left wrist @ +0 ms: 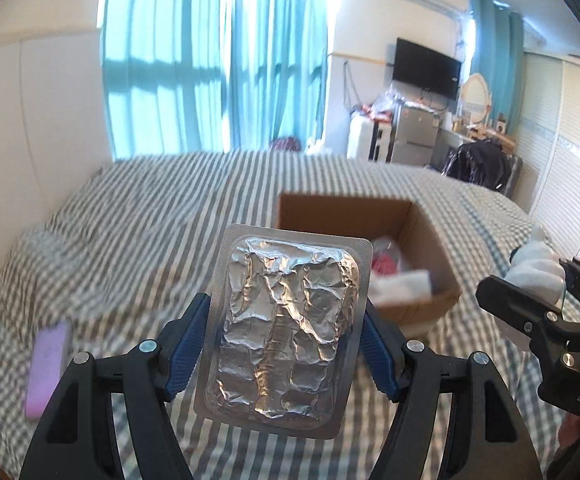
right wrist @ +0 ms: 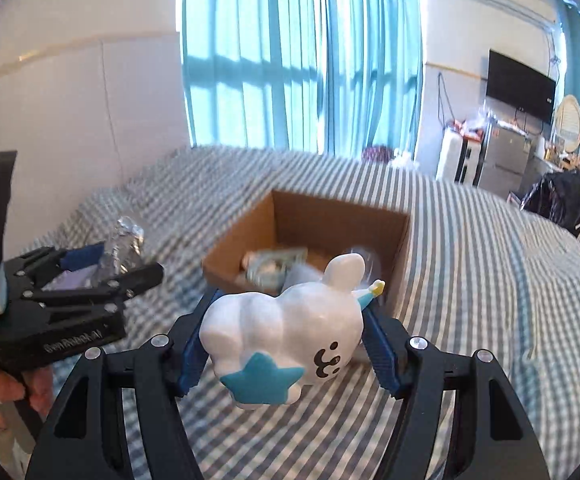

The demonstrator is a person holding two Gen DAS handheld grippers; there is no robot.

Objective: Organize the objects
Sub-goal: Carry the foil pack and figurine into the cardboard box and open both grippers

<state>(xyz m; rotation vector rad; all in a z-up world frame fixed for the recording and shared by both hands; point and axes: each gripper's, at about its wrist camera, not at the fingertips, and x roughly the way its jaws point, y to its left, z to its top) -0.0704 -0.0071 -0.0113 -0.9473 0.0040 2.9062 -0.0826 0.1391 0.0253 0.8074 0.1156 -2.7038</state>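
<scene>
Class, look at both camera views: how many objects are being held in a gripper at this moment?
2. A foil blister pack sits in the left gripper; a white toy figure sits in the right gripper. Both are near the cardboard box.

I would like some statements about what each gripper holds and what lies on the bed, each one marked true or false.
1. The left gripper is closed on a foil blister pack. True.
2. The right gripper is open and holds nothing. False: it grips a white figurine with a blue star on it.
3. The cardboard box on the striped bed has no contents. False: several items already lie inside it.
4. A purple object lies on the bed, left of the left gripper. True.
5. The blister pack rests inside the box. False: it is held in the air, in front of the box.
</scene>
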